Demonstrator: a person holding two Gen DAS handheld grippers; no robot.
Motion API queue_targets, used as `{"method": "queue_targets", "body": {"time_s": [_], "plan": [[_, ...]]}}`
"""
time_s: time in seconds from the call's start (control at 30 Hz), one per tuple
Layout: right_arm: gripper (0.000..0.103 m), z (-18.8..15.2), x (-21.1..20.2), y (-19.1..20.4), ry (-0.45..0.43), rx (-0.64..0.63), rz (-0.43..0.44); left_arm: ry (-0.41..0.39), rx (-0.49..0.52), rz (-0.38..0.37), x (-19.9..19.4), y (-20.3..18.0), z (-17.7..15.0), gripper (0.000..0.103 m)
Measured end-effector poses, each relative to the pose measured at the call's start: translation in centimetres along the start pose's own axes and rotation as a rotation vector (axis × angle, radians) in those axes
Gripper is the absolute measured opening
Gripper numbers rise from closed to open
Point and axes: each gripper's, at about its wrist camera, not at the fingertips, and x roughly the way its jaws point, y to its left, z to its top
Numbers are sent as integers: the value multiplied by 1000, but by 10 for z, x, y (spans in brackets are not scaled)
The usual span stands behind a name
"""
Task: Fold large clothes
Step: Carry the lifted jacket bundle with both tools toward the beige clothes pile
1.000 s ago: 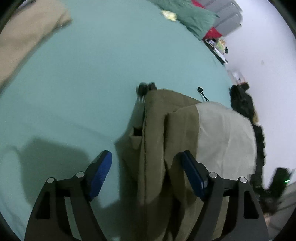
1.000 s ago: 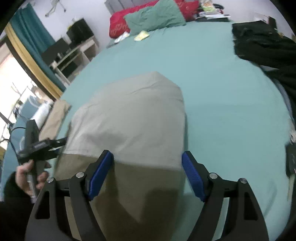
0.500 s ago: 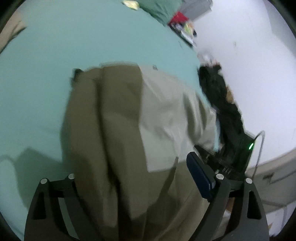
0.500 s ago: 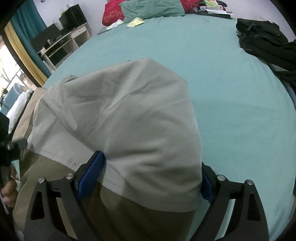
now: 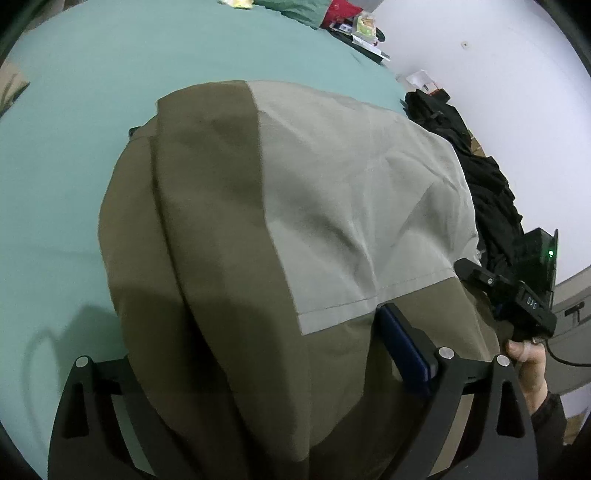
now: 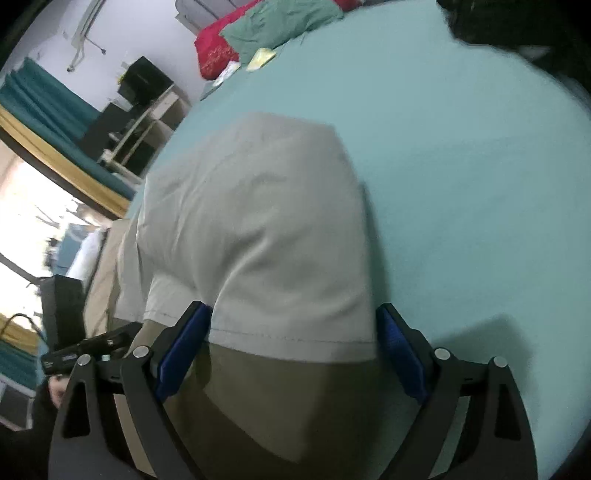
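Now the two-tone garment [image 5: 295, 229] lies folded on the teal bed [image 5: 66, 155], between the wide, just-opening jaws of both the left gripper [image 5: 266, 365] and right gripper [image 6: 291, 354], neither pressing it; next likely a fresh edge grip toward six o'clock.

My left view is evenly and rather dimly lit, with a cool cast over the teal bed sheet [image 5: 66, 155]. My left hand-held gripper [image 5: 258, 362] throws a soft grey shadow [image 5: 55, 332] onto the sheet at lower left, and the lower folds of the olive garment [image 5: 221, 258] sink into shade. That picture is fairly sharp. My right view is softer: motion blur smears the pale cloth's right edge and the dark heap [image 6: 517, 33] at the top. Daylight blows out the window [image 6: 26, 206] at left to plain white. A shadow [image 6: 491, 332] falls right of my right hand-held gripper [image 6: 291, 354]. Both pictures bulge fisheye-fashion, with black corners.
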Motion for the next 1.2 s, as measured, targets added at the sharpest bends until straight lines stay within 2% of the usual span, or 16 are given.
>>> {"method": "queue_targets", "body": {"time_s": [0.17, 0.27, 0.33, 0.4, 0.43, 0.5, 0.6, 0.8, 1.07, 1.2], "plan": [[91, 0, 12, 14, 23, -57, 39, 20, 31, -30, 4, -11, 2, 95], [89, -1, 16, 17, 22, -49, 61, 17, 72, -7, 9, -18, -1, 92], [83, -2, 16, 18, 11, -44, 53, 6, 83, 12, 9, -21, -2, 84], [74, -4, 15, 25, -1, -59, 18, -20, 94, 33, 7, -25, -4, 65], [71, -5, 14, 30, -9, -74, -3, -30, 108, 49, 7, -29, -5, 62], [61, -5, 13, 38, -19, -93, -42, -55, 150, 90, 6, -39, -9, 49], [47, -3, 6, 46, -38, -128, -86, -83, 166, 115, 0, -44, -11, 41], [36, -5, -8, 60, -88, -178, -129, -125, 181, 115, -15, -47, -11, 35], [31, -11, -30, 68, -154, -206, -152, -169, 186, 108, -36, -51, -10, 33], [30, -11, -39, 84, -207, -248, -176, -197, 194, 106, -43, -57, -8, 32]]}}
